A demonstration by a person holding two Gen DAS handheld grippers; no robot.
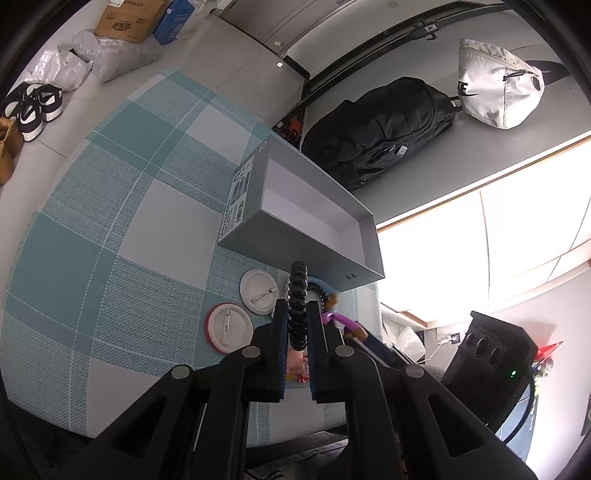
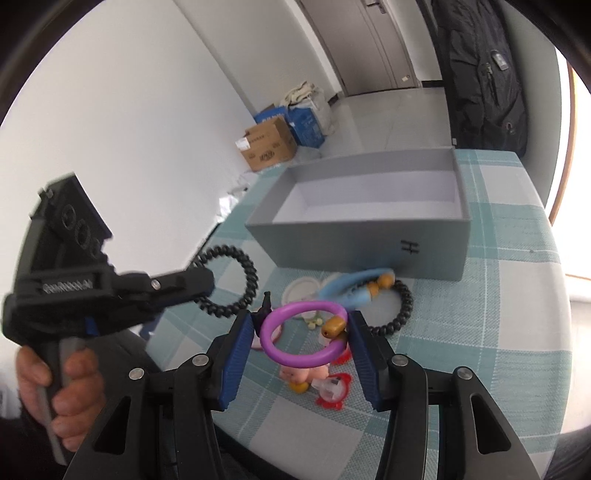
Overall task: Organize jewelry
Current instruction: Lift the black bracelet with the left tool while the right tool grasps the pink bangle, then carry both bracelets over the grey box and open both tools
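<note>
**Jewelry held in both grippers above the checked table**

Jewelry sits partly in the tools, partly loose on a teal-and-white checked tablecloth (image 1: 110, 229). At far left in the left wrist view, black-and-white sneakers (image 1: 31, 107) and a cardboard box (image 1: 127, 18) stand on the pale floor. Two round badges (image 1: 243, 310) lie face down near the open grey box (image 2: 369, 221), whose white inside shows nothing in it. The left gripper (image 1: 297, 314) is closed narrowly on a black beaded bracelet (image 1: 298, 306), lifted off the cloth. A black backpack (image 1: 380, 129) and a grey bag (image 1: 498, 88) rest beyond. The right gripper (image 2: 299, 332) stands fairly wide, its blue pads touching a purple ring bracelet (image 2: 303, 332) with an amber bead. Behind it lie a blue bracelet (image 2: 351, 288) and another black beaded bracelet (image 2: 402, 306) just beside the box wall.
</note>
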